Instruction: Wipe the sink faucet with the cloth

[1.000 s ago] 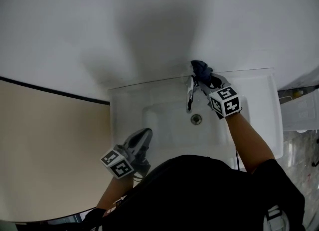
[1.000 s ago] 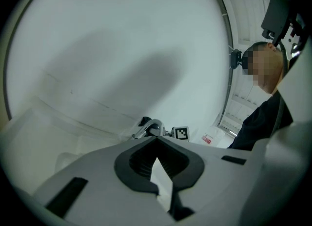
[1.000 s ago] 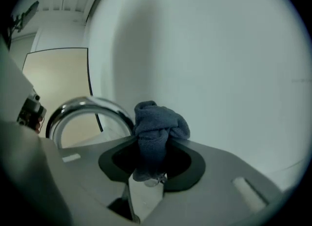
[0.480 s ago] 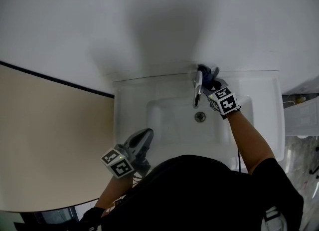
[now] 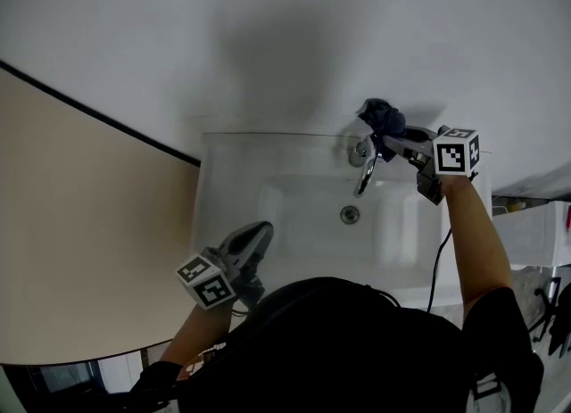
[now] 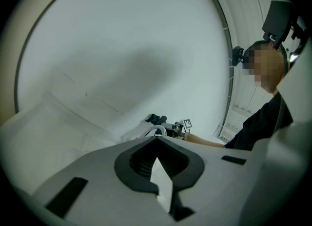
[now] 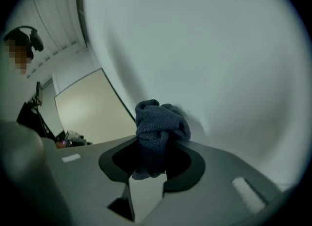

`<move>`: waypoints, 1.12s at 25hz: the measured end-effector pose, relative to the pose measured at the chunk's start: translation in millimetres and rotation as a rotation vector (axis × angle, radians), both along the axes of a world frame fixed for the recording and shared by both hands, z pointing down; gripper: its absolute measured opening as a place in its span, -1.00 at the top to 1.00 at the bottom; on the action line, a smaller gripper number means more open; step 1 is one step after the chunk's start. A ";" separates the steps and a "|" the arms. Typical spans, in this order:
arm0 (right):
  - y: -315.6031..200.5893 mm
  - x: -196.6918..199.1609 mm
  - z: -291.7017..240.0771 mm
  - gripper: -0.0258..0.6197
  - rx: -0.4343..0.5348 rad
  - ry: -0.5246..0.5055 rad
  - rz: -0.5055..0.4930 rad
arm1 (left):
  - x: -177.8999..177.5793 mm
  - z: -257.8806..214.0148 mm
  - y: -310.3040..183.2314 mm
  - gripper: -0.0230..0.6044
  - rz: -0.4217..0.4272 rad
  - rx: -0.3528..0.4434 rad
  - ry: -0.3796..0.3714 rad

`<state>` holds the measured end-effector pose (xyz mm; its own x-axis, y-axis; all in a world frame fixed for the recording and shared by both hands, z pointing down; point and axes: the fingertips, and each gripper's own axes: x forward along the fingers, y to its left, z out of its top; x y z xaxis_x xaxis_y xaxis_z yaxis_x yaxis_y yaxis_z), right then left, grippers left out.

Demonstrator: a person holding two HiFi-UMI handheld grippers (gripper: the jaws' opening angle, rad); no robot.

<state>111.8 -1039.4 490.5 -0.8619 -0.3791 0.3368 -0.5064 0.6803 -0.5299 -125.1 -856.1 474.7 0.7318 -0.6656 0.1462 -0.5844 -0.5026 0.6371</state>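
Cloth [image 7: 158, 122] pinched by right tool [image 7: 152, 157] (faucet [image 5: 365, 167] shows overhead).

the cloth [image 7: 158, 127] is dark blue terry, bunched into a wad and pinched between the jaws of the right gripper [image 5: 390, 133]. it sits up against the white wall, at about 1 o'clock from the faucet [image 5: 365, 166] base. the faucet is chrome, standing at the back edge of the sink [image 5: 223, 224], its spout reaching toward 6 o'clock over the basin.

Black shirt [image 5: 357, 349]; grey left tool [image 5: 257, 235] and right tool [image 5: 393, 139] bear marker cubes [image 5: 206, 282] [image 5: 456, 152].
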 end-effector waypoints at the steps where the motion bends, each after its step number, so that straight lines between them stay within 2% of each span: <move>1: 3.2 -6.8 -2.8 0.55 0.007 0.069 -0.058 | -0.7 -1.1 0.5 0.93 0.000 0.005 0.009; 5: 14.2 -22.8 -13.2 0.55 0.030 0.284 -0.222 | -5.5 -2.5 2.0 0.93 -0.009 0.017 0.043; 8: 25.8 -31.9 -18.3 0.55 0.073 0.431 -0.302 | -12.7 -3.5 4.2 0.93 -0.020 0.024 0.061; 11: 38.0 -38.7 -21.0 0.55 0.124 0.563 -0.334 | -18.5 -3.1 7.2 0.93 -0.027 0.028 0.072; 15: 59.8 -45.2 -21.8 0.55 0.209 0.710 -0.326 | -23.5 -2.4 12.1 0.93 -0.020 0.033 0.085; 22: 106.7 -63.5 -12.5 0.55 0.316 0.842 -0.339 | -31.1 -0.7 17.9 0.93 -0.006 0.030 0.101; 28: 143.3 -68.6 21.9 0.56 0.337 0.894 -0.346 | -30.0 2.7 20.8 0.93 0.005 0.020 0.106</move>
